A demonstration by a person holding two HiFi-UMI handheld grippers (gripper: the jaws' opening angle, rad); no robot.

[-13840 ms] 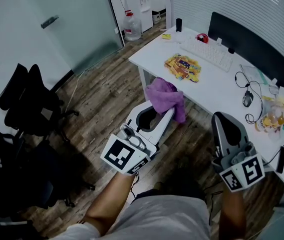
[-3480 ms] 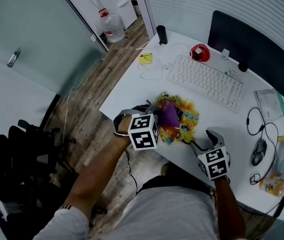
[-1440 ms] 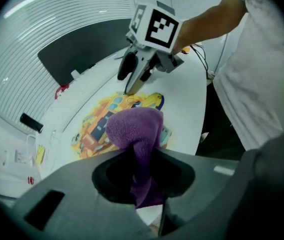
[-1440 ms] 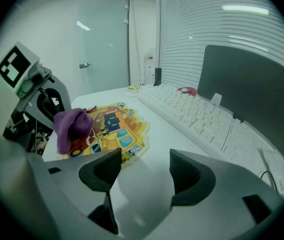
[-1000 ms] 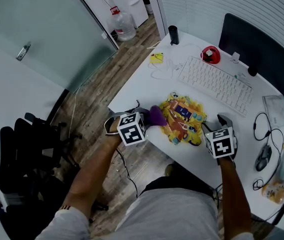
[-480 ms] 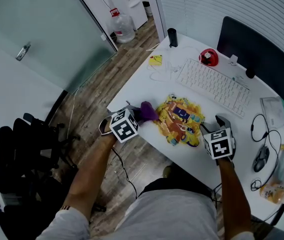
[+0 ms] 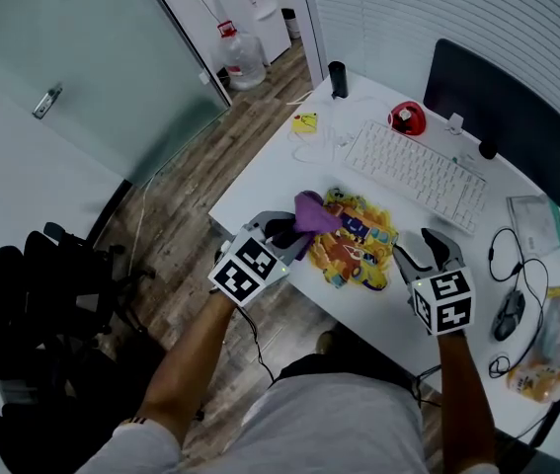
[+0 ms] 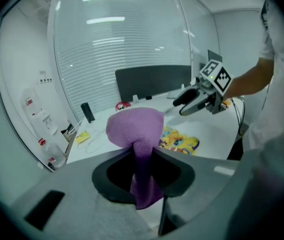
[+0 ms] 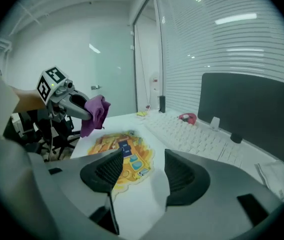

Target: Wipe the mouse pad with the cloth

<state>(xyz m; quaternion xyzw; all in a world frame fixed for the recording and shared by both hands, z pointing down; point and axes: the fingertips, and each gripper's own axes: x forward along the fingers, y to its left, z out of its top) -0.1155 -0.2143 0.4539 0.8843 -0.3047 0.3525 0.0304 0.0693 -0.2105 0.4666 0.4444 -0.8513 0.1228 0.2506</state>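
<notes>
By one mouse pad point(image 7: 360, 250), one cloth point(image 7: 310, 211), clamped in left gripper point(image 7: 289, 232)

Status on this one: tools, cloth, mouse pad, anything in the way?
Left tool shut on purple cloth, at left edge of mouse pad. Right tool open, empty, by its right edge. Nothing lying on pad; keyboard sits beyond it.

Left hand-held gripper point(image 7: 295, 228), right hand-held gripper point(image 7: 425, 244): grey; black-and-white marker cubes point(image 7: 250, 270); pale shirt point(image 7: 339, 433).
</notes>
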